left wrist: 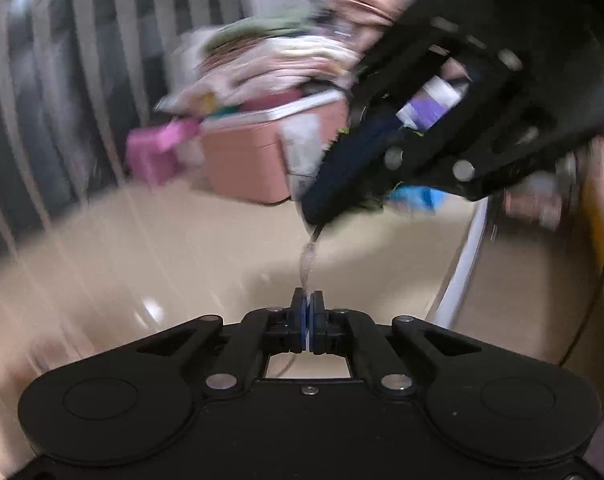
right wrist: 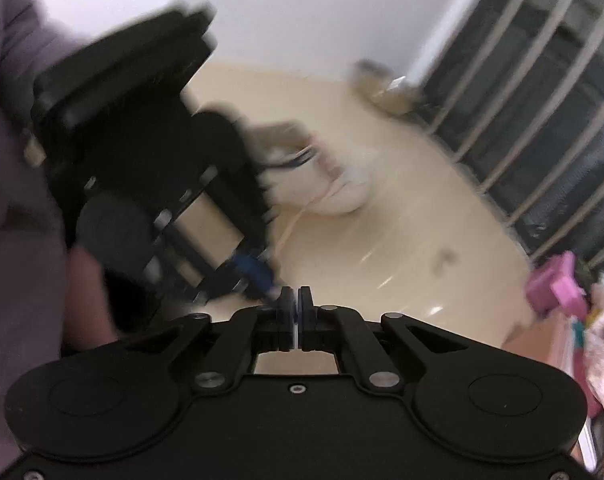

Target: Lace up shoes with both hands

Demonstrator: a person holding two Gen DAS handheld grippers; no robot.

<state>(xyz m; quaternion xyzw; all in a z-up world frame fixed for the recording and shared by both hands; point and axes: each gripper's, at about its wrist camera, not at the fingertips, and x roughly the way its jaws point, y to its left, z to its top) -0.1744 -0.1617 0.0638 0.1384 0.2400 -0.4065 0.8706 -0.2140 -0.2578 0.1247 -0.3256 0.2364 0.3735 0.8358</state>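
Both claws were closed on the lace. From the left wrist camera, the left claw (left wrist: pixel 306 304) had its blue pads pressed together with the pale shoelace (left wrist: pixel 308 264) pinched between them; the lace rose from there up to the tip of the right claw (left wrist: pixel 318 216), which came in from the upper right and held it as well. From the right wrist camera, the right claw (right wrist: pixel 295 300) was almost fully closed, with only a thin pale strip between its pads (this looked like the lace, but the blur made it hard to be sure). Its tips nearly touched the blue-padded tips of the left claw (right wrist: pixel 261 276), which reached in from the left side.

Farther back on the beige floor (right wrist: pixel 402 240) lay a white shoe (right wrist: pixel 326 188), near the middle of the floor, with a thin lace (right wrist: pixel 297 216) running from it toward the claws. A pink storage box (left wrist: pixel 245 152) piled with clothes stood at the far edge of the floor, beside the striped wall.
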